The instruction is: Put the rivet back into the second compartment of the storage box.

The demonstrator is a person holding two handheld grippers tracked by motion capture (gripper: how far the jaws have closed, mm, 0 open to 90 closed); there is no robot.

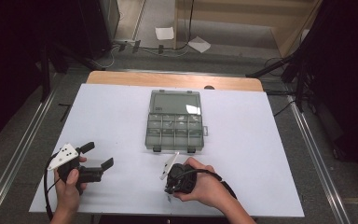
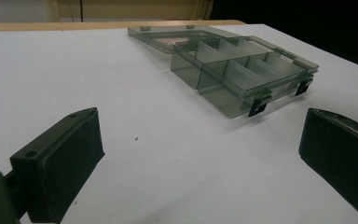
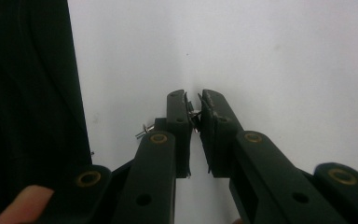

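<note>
A clear grey compartment box (image 1: pixel 175 122) lies open in the middle of the white table, its lid folded back toward the far side. Its compartments look empty in the left gripper view (image 2: pixel 242 70). My left gripper (image 1: pixel 98 155) rests at the front left, jaws wide apart and pointing at the box (image 2: pixel 200 140), with nothing between them. My right gripper (image 1: pixel 169 192) points down at the table near the front edge. Its jaws (image 3: pixel 193 98) are closed on a small metal screw (image 3: pixel 195 115). Another small screw (image 3: pixel 142 132) pokes out beside the left jaw.
The white table sheet (image 1: pixel 242 154) ends close to my right gripper, with a dark drop past the edge (image 3: pixel 28 93). A bare wooden strip (image 1: pixel 177 79) runs along the far side. Dark stands and cables flank the table.
</note>
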